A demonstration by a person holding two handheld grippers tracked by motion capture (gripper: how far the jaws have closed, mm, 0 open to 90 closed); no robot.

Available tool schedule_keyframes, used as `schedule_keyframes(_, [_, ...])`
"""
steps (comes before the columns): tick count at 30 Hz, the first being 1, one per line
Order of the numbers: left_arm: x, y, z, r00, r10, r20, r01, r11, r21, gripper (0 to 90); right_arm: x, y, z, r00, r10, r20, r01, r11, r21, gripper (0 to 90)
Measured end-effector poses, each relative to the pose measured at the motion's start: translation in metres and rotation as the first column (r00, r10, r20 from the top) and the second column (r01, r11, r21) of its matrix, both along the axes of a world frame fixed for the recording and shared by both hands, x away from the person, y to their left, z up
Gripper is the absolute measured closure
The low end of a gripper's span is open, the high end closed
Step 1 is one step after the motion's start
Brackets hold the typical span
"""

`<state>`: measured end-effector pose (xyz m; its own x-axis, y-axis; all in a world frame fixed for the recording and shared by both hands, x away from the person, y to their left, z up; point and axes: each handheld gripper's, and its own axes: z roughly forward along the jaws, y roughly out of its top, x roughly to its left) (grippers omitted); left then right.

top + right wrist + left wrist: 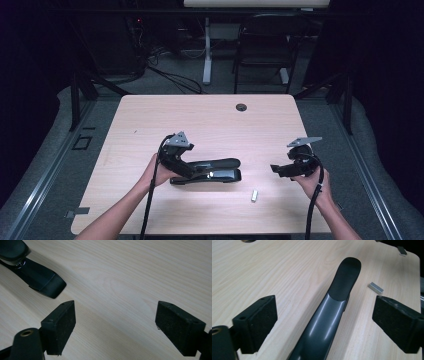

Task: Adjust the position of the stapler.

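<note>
The left tongs (200,172) sit left of centre in the high view, carried on a forearm that rises from the bottom edge and slants up to the right, the hand (159,170) wrapped round the body and the grey plate on top. They point right along the long black stapler with a glossy plastic top (212,170), which lies lengthwise on the pale wood-grain worktop (210,120) at the middle of the frame. In the left gripper view the jaws stand spread wide with the stapler's arm (329,315) running up between them, neither pad touching it (a clear strip of wood shows on each side).

The right tongs (274,168) hang at the right of the high view, aimed left toward the stapler's end, the right hand (312,181) beneath. Their jaws are spread too, with bare wood between them.

A small silvery metal block (254,195) lies below and right of the stapler. The stapler's near end is cut off at the bottom of the left gripper view, and in the high view its left end is hidden behind the left tongs.
</note>
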<state>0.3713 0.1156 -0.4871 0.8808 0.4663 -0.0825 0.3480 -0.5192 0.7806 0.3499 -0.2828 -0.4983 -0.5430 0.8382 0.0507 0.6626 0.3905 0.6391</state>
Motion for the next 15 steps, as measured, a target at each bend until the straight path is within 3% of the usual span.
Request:
schedule_keyframes(1, [-0.007, -0.001, 0.001, 0.9992, 0.035, 0.019, -0.035, 0.9993, 0.010, 5.1, 0.000, 0.002, -0.001, 1.0000, 0.002, 0.006, -0.002, 1.0000, 0.005, 18.2])
schedule_keyframes(5, [-0.017, -0.006, 0.002, 0.9959, 0.082, 0.040, -0.082, 0.9966, 0.002, 4.9, 0.000, 0.008, -0.001, 0.9998, 0.019, 0.006, -0.019, 0.9998, -0.001, 20.7])
schedule_keyframes(8, [-0.023, -0.010, 0.003, 0.9941, 0.100, 0.042, -0.099, 0.9949, -0.018, 6.1, -0.002, 0.010, -0.001, 0.9996, 0.027, 0.007, -0.027, 0.9996, -0.005, 21.9])
schedule_keyframes(15, [-0.036, -0.020, 0.002, 0.9924, 0.106, 0.064, -0.105, 0.9944, -0.012, 14.4, -0.003, 0.014, -0.001, 0.9991, 0.041, 0.010, -0.041, 0.9989, -0.021, 31.7])
